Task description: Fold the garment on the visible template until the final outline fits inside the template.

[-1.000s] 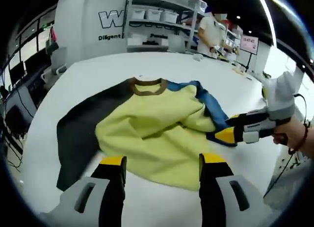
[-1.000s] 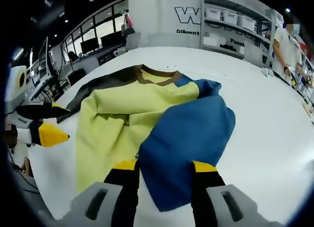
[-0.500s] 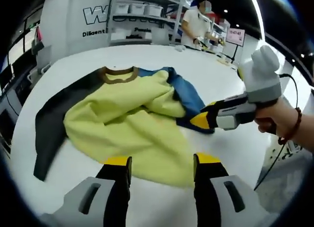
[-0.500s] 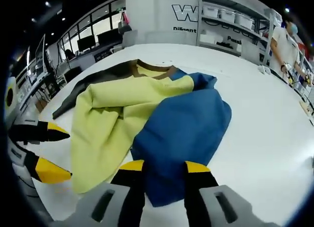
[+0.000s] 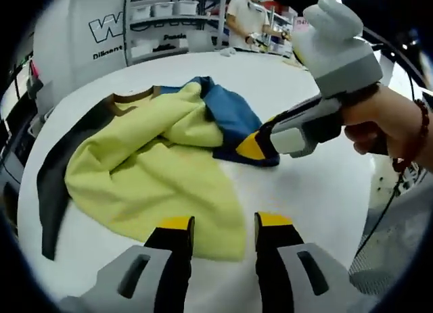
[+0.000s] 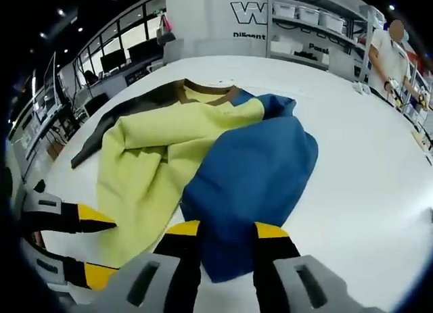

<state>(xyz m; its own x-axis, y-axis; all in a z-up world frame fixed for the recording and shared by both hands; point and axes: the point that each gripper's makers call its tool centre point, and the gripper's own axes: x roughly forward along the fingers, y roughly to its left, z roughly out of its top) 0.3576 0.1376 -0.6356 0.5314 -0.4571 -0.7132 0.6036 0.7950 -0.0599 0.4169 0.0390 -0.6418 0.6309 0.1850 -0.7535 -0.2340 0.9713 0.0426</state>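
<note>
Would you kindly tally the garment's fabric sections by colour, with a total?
Yellow-green body panel: 1
Blue sleeve: 1
Dark grey sleeve: 1
Brown collar: 1
Total: 4 colour sections on 1 garment
</note>
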